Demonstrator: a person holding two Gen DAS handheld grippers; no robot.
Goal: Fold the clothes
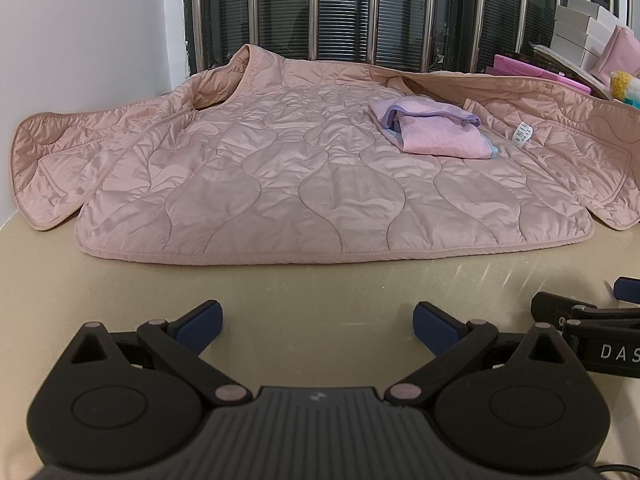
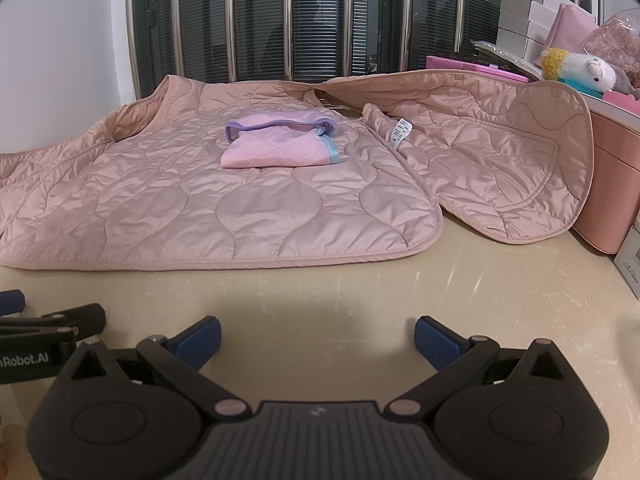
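A pink quilted jacket [image 1: 280,184] [image 2: 192,208] lies spread open on the beige table [image 1: 280,288], lining up, with both front panels flung out to the sides. On its back panel rests a small folded pink garment with purple trim [image 1: 434,130] [image 2: 280,144]. My left gripper [image 1: 318,322] hovers open over bare tabletop, short of the jacket's hem, nothing between its blue pads. My right gripper [image 2: 318,336] is open too, beside the left one and equally short of the hem. Each gripper's side shows at the other view's edge.
A barred window [image 1: 360,12] runs behind the table. White wall [image 1: 80,40] closes the left side. At the right stand stacked white boxes [image 2: 528,20], a pink storage box [image 2: 608,184], a plush toy [image 2: 580,68] and pink books [image 2: 472,62]; the jacket's right panel leans against them.
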